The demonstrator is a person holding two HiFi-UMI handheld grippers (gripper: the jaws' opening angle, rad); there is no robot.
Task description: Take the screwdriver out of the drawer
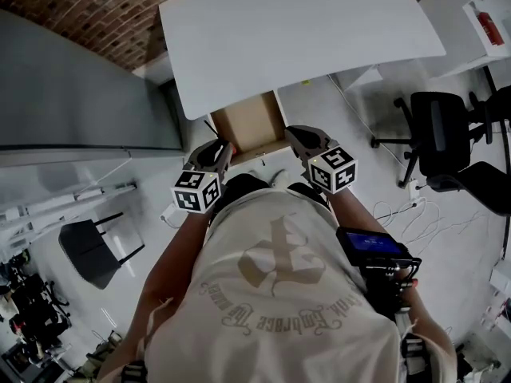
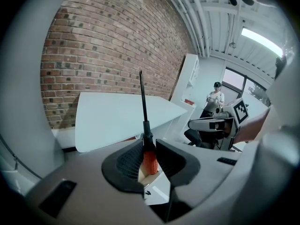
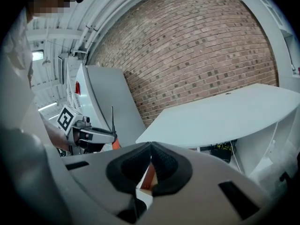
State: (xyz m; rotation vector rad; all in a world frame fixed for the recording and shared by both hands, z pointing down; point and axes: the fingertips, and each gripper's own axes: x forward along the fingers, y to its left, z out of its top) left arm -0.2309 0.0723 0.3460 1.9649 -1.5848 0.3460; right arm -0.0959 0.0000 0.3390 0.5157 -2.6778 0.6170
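1. Tabletop (image 1: pixel 295 38): white. The drawer (image 1: pixel 251 126) below it stands pulled out, its wooden inside bare in the head view.

2. Left tongs (image 2: pixel 150 146): closed part-way on the screwdriver (image 2: pixel 146 123). The pads clamp the orange handle, near the black collar. The dark shaft stands upright, tip uppermost, and the tool is near the front left corner of the drawer. It appears lifted clear of the drawer.

3. Right tongs (image 3: pixel 151 146): jaw tips pressed together with nothing held. They are near the front right corner of the drawer, well apart from the tool.

4. Handling, as judged:
- The tool is probably light and fully rigid, and does not look fragile.
- The handle is the correct hold. It is thicker than the shaft and fills the pads better.
- The shaft is thin, smooth and likely slippery. Do not grip it.
- The long shaft acts as a lever and may pivot the tool in the pads during quick turns. Keep the clamp firm.
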